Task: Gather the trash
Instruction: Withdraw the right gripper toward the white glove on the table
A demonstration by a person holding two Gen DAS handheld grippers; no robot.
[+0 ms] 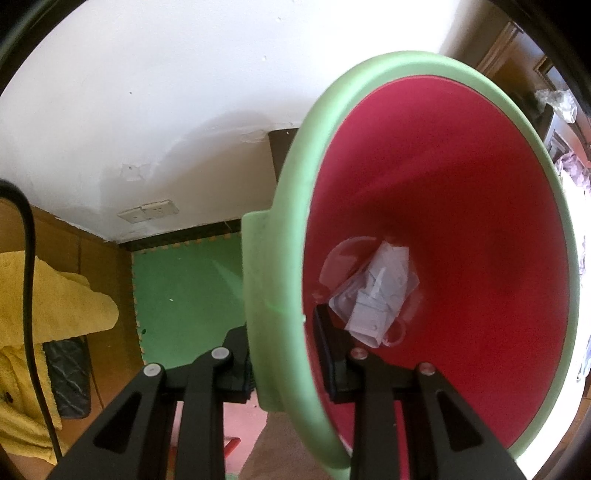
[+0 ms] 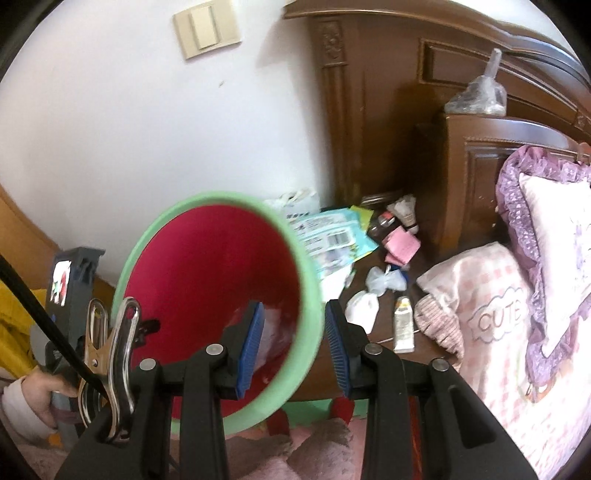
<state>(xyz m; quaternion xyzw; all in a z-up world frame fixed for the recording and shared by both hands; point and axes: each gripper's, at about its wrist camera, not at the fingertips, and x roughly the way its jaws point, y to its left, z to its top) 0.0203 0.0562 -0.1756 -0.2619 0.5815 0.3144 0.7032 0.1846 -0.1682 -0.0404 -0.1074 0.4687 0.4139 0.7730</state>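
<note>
Pink pillow (image 2: 554, 258); wooden headboard (image 2: 461, 74); light switch (image 2: 207, 27)

Bin (image 2: 221, 295) mouth open — nightstand (image 2: 373, 354) crowded with litter.

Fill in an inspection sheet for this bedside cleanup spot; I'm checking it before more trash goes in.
Surface: dark wooden nightstand, crowded.
Job's things: green bin with red inside, held tilted; crumpled clear wrapper at its bottom.
Clutter: white bottle, tube, knotted plastic bag, pink box, blue packets.
Grippers: left hand-held gripper shut on the bin's rim; right hand-held gripper open, straddling the rim, holding nothing.
Cables: black cable held by a metal clip.
Surroundings: white wall, wooden headboard, pink bedding, yellow cloth.
</note>
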